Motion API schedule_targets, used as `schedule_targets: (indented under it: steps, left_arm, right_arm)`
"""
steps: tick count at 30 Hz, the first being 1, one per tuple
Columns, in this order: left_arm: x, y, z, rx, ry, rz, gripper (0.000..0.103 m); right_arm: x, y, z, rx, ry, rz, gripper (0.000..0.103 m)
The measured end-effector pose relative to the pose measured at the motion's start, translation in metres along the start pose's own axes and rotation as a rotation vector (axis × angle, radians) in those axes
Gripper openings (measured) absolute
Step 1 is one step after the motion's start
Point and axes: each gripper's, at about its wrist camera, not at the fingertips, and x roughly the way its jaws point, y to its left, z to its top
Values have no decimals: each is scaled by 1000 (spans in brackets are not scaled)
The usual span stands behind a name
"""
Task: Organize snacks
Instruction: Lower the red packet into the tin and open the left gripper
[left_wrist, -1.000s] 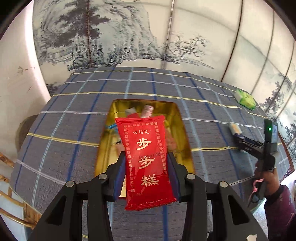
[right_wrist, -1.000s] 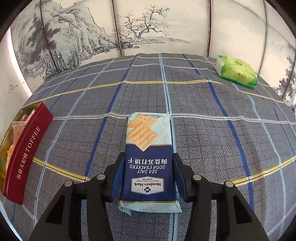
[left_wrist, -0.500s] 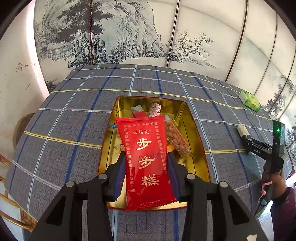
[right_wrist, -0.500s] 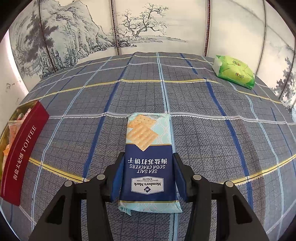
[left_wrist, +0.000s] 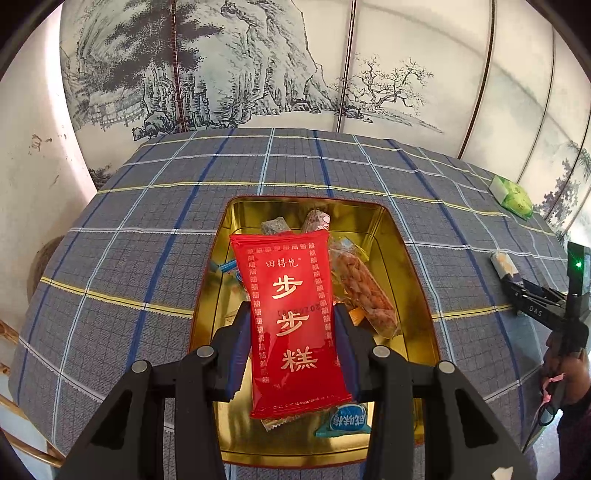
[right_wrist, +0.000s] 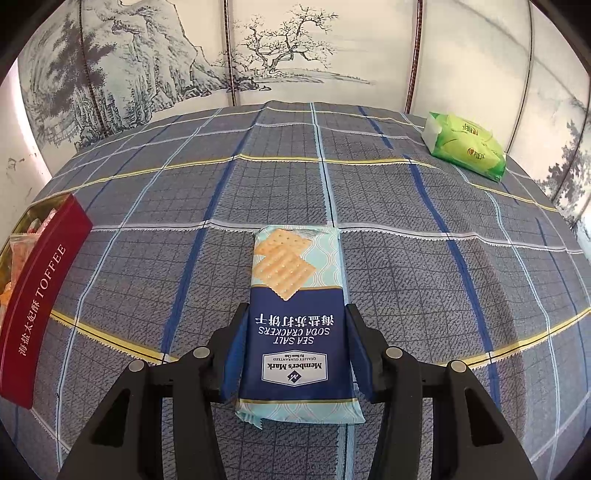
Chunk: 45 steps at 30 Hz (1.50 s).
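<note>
Snacks already fill the gold tin; my left gripper clamps the red packet above it; my right gripper clamps the cracker pack, unplaced.

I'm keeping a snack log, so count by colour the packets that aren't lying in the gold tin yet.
Red packet: 1
Blue cracker packet: 1
Green packet: 1
Total: 3
</note>
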Motion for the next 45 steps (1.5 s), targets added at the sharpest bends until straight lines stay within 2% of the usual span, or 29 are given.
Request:
schedule_targets:
  steps: [19,29,36,41,45]
  left_arm:
    - [21,-9,-8,53,0,58,39]
    - [6,-14,-8,85,-47,107,40]
    - [-16,-20,-16,91,-83,137,56]
    - [-31,-15,-23,69,-99,156,65]
    - [-39,-10,-28,54,-110,173,69]
  right_arm:
    - [0,1,1,-3,2,-4,50]
    - [-1,2,1,-3,4,-5,50]
    - [-4,6,-3,-11,9,-1,50]
    - [-16,19,-12,-5,21,63,50]
    - [-31,32,-21,15,20,136,50]
